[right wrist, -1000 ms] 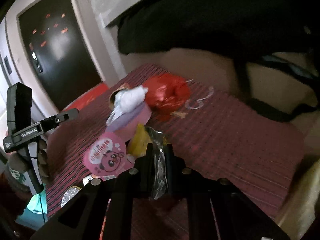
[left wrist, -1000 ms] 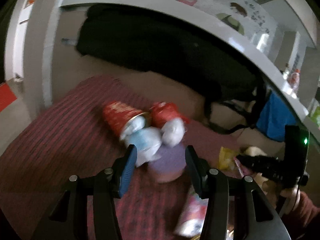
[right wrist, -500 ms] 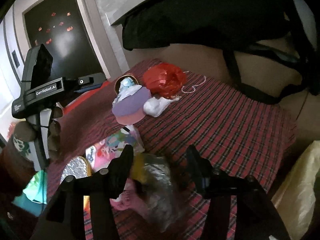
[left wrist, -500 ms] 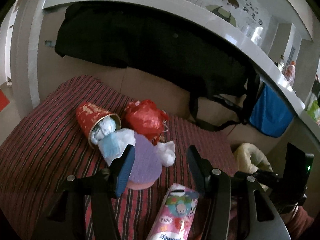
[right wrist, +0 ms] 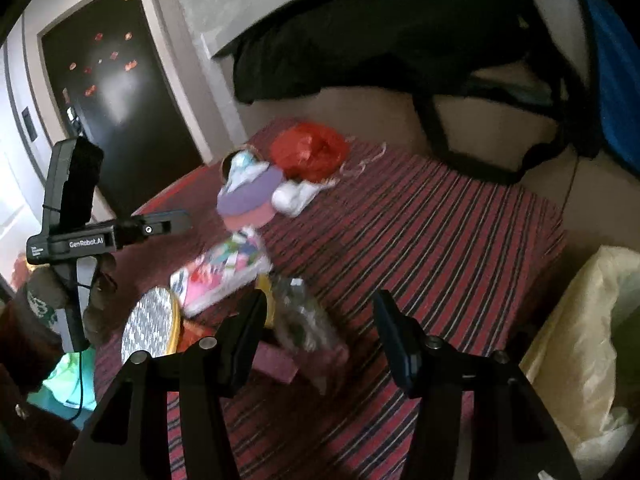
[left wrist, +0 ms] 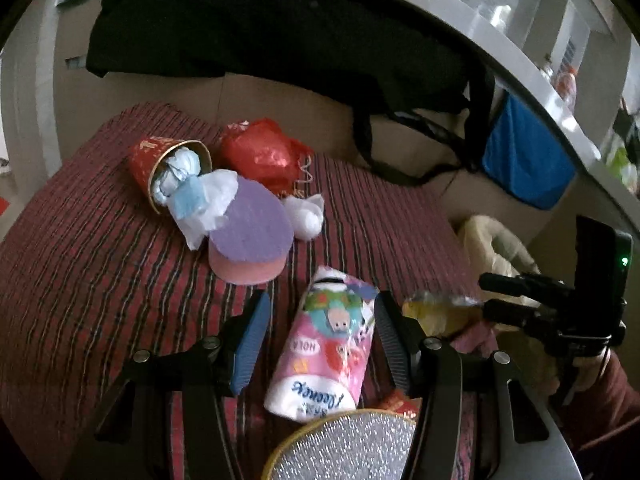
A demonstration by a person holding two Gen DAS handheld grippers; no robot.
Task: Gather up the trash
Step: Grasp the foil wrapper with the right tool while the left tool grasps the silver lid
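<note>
Trash lies on a red striped cloth (left wrist: 80,272). My left gripper (left wrist: 320,328) is open, its fingers either side of a pink tissue pack (left wrist: 324,344), not closed on it. Behind stand a purple-topped pink round box (left wrist: 248,236), a tipped red paper cup (left wrist: 160,168) stuffed with tissue, a red plastic bag (left wrist: 260,156) and a white wad (left wrist: 306,216). My right gripper (right wrist: 320,332) is open above a crinkled clear-and-yellow wrapper (right wrist: 300,316) lying on the cloth. The wrapper (left wrist: 432,312) shows beside the right gripper in the left view.
A silver glitter disc (left wrist: 348,448) lies at the near edge. A yellowish plastic bag (right wrist: 580,340) hangs off the right side of the cloth. Black bags (left wrist: 280,32) and a blue bag (left wrist: 524,164) hang on the wall behind. A dark door (right wrist: 116,92) is at left.
My right gripper opened and let go of the wrapper, which now lies on the cloth. My left gripper drew back from the purple box to straddle the tissue pack.
</note>
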